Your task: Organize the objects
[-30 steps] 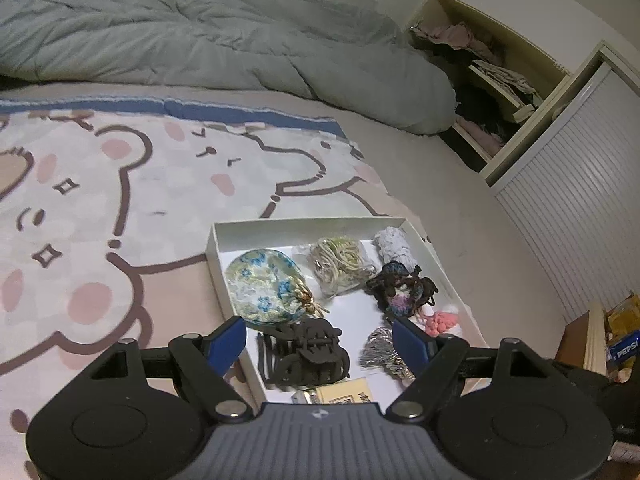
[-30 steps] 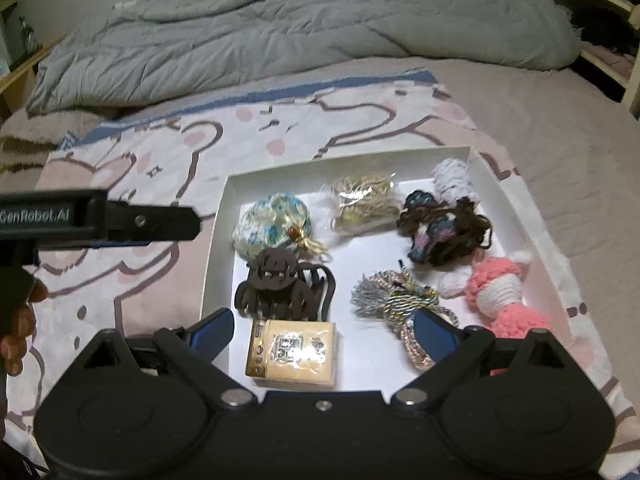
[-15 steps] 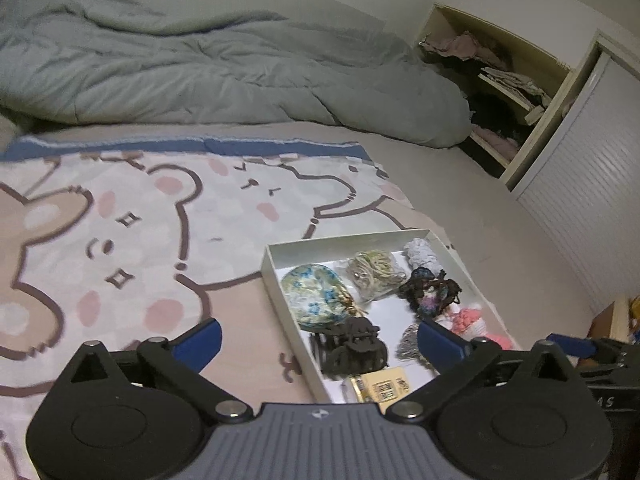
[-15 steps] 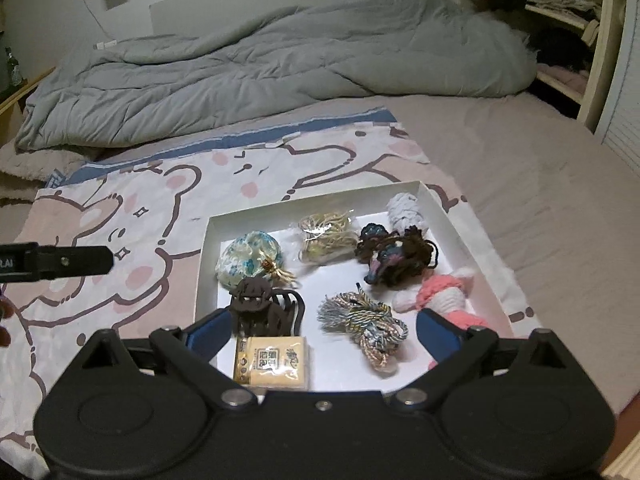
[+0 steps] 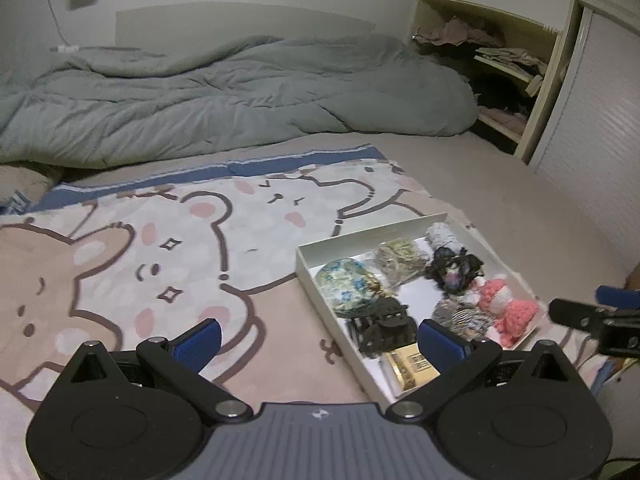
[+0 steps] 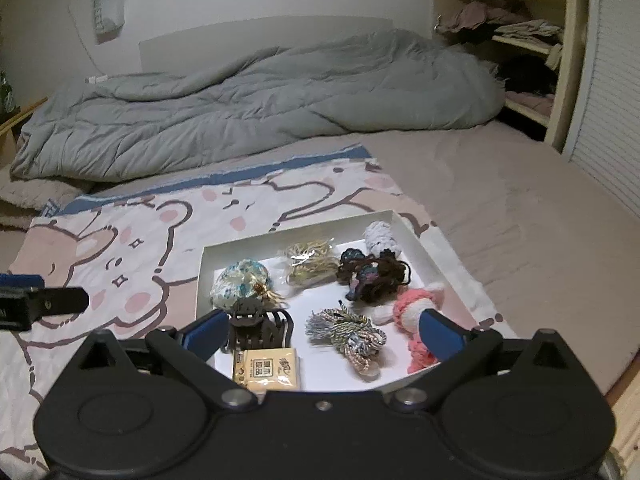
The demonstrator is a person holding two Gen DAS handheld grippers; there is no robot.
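**Both grippers held back from filled tray**

Left gripper [image 5: 318,340] and right gripper [image 6: 320,330]: jaws released, nothing held. White tray [image 6: 280,236] lies on the bear-print blanket [image 5: 160,240] on the bed, holding the floral pouch [image 6: 240,284], dark claw clip [image 6: 258,324], yellow packet [image 6: 267,369], cord bundle [image 6: 348,334] and pink crochet piece [image 6: 416,312].

Risk, judged: soft bedding may let the tray tip under a press; clip teeth or loose cords could snag neighbours.

Room: blanket left of the tray is open; bed edge lies near on the right.

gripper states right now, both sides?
Left gripper: open, holding nothing, over the bear blanket beside the white tray.
Right gripper: open, holding nothing, above the tray's near edge.
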